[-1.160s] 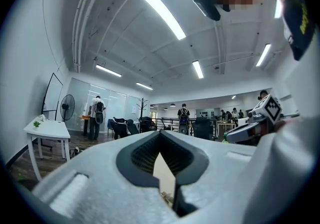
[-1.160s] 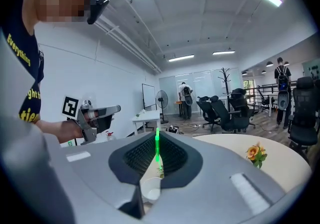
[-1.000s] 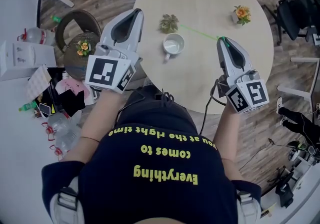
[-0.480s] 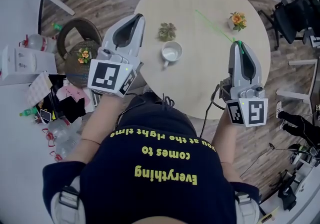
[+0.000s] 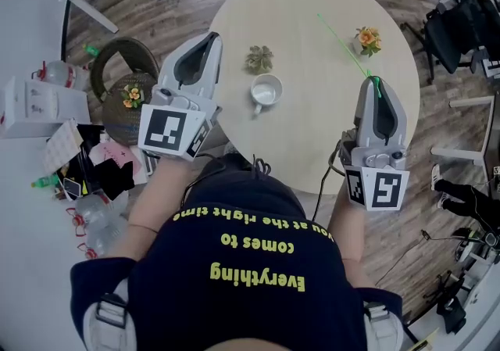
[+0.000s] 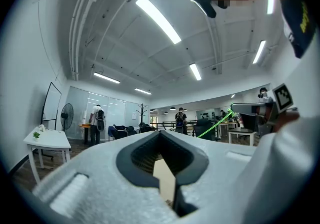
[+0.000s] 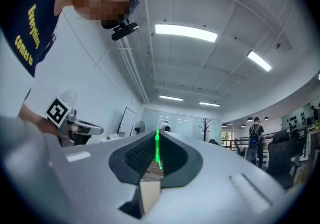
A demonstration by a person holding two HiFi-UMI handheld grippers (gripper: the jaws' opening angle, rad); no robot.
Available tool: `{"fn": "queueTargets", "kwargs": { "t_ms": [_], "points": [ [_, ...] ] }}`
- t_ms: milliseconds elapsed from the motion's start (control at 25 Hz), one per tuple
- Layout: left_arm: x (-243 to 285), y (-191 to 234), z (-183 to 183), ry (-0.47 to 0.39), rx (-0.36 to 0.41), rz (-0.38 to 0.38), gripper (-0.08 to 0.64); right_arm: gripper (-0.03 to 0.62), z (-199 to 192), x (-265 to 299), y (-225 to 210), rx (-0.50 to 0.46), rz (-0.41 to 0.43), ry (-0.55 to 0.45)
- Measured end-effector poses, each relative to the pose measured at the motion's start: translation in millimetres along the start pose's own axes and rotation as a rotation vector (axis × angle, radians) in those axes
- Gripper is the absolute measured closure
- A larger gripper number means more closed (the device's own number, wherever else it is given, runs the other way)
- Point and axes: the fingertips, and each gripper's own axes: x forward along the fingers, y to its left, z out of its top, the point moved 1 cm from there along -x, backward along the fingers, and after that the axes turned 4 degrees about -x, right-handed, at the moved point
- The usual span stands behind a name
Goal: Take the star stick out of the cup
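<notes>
Right gripper view, right gripper (image 7: 157, 136) with ribbed dark jaws pinched on thin green stick (image 7: 156, 151), stick slanting above round pale table (image 5: 312, 130), well apart from glossy white cup (image 5: 266, 92), left gripper (image 5: 208, 37) closed, empty, over table's edge.

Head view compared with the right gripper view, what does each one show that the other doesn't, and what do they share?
Only the head view: the white ceramic cup on the round pale wooden table, no stick in it. Only the right gripper view: ceiling strip lights and a distant whiteboard. Both: the thin green stick clamped in the right gripper, and the left gripper.
</notes>
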Motion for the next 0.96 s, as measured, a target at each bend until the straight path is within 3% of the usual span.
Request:
{"fn": "queueTargets", "kwargs": {
  "t_ms": [960],
  "points": [
    [0,4,-11,0.040,0.005,-0.002,0.557,0.565,-3,1,0,-0.018,-0.025,-0.010]
  ]
}}
